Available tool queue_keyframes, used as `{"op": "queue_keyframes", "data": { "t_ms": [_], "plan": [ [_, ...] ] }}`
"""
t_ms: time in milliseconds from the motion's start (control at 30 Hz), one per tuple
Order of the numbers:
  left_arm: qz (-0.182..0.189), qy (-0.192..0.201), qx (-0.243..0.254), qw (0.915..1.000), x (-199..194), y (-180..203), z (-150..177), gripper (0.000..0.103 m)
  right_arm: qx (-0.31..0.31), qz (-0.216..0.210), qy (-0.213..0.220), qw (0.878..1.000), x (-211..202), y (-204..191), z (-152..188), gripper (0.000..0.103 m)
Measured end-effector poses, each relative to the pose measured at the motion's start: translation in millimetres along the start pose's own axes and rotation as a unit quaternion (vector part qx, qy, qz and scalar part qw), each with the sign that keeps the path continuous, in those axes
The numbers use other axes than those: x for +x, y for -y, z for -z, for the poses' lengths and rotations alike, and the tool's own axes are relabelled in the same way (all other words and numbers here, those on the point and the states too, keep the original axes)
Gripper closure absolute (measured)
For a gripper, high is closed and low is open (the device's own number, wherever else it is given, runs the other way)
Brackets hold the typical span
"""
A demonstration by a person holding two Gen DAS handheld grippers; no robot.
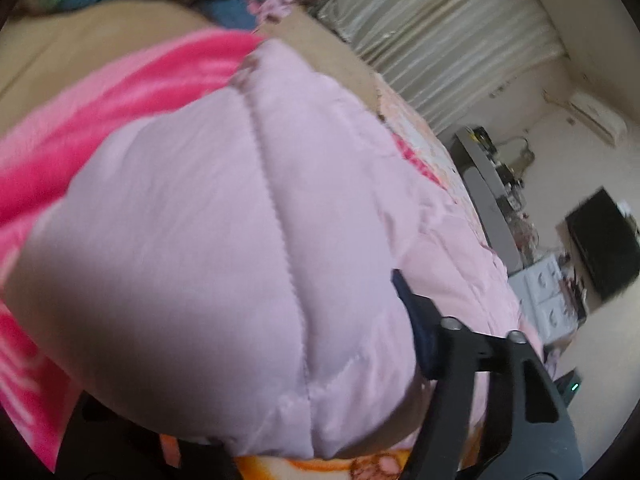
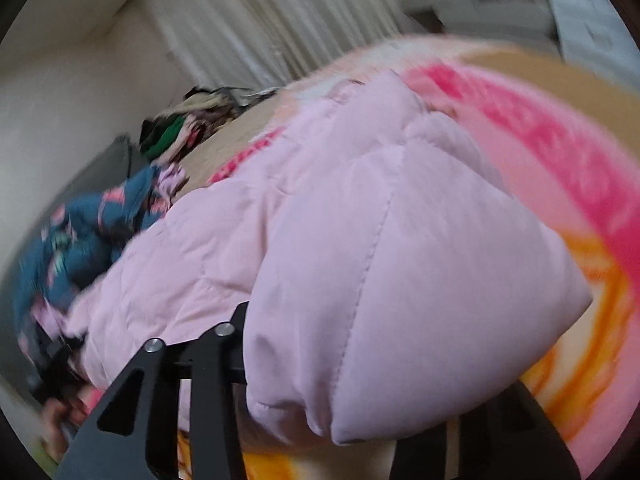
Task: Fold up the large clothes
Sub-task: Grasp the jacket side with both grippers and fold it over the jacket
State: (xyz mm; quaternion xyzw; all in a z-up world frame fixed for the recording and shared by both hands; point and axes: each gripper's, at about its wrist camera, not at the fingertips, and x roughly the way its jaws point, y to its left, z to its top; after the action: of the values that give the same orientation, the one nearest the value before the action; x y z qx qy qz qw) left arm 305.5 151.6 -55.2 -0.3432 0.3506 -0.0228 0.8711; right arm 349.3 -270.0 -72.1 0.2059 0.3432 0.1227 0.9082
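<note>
A padded pale pink jacket lies on a bed and fills most of both views. In the left wrist view a puffy quilted fold bulges up between the fingers of my left gripper. Its right finger's blue pad presses into the fabric, while the other finger is hidden under the fold. In the right wrist view another fold of the jacket sits in my right gripper. The left finger lies against the fabric and the right finger is mostly covered. Both views are blurred.
The bed carries a bright pink and orange blanket over a tan sheet. A heap of blue and patterned clothes lies at the bed's far side. Pale curtains, a dark screen and white drawers stand beyond.
</note>
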Motion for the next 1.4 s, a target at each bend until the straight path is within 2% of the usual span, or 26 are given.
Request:
{"op": "queue_keyframes", "data": {
  "t_ms": [100, 233, 533, 867, 1400],
  "plan": [
    [-0.006, 0.006, 0.029, 0.9995, -7, 9, -2, 0.057, -0.060, 0.013, 0.017, 0.998, -12, -22, -3, 0.069],
    [-0.014, 0.021, 0.062, 0.9977, -24, 22, -1, 0.060, -0.124, 0.020, 0.042, 0.991, -31, -48, -3, 0.071],
    [-0.013, 0.047, 0.098, 0.9940, -68, 39, 15, 0.061, -0.203, 0.008, 0.068, 0.977, -82, -79, 10, 0.071],
    [-0.017, 0.054, 0.126, 0.9905, -109, 43, 46, 0.061, -0.215, 0.010, 0.063, 0.975, -130, -84, 37, 0.071],
    [-0.041, 0.046, 0.149, 0.9869, -133, 26, 82, 0.061, -0.214, 0.028, 0.048, 0.975, -159, -86, 85, 0.071]
  ]
}}
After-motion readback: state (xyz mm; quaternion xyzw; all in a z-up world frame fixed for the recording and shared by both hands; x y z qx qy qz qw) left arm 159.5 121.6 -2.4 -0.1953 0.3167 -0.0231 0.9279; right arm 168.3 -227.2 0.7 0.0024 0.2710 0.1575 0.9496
